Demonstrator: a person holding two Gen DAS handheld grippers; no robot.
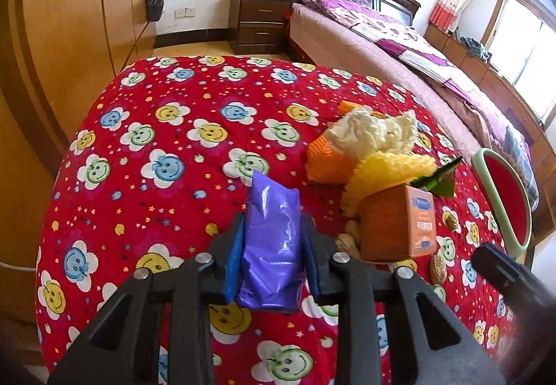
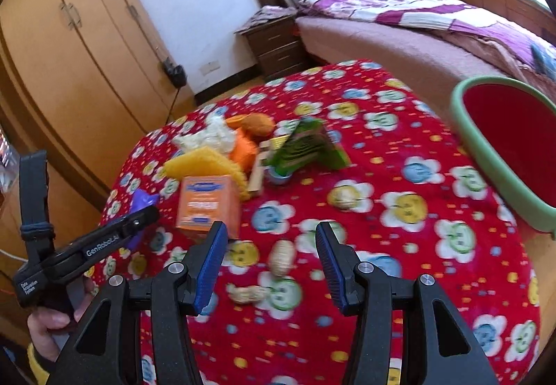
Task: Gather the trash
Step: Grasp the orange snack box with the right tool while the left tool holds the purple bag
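- The left gripper point(image 1: 272, 239) has its fingers clamped on a purple plastic bag point(image 1: 272, 235), thin, limp and slippery; grip it by a bunched fold.
- The right gripper point(image 2: 271, 259) has its fingers spread wide, with a peanut shell point(image 2: 282, 258) lying between them on the counter point(image 2: 399, 266).
- Only the right view shows the green wrapper point(image 2: 305, 145) whole, and the red bin point(image 2: 504, 145) right of the fingers.

Black gripper frames point(image 2: 274, 333), ribbed blue fingers point(image 2: 212, 263), silver screws, white "GenRobot.AI" lettering, yellow cuff.
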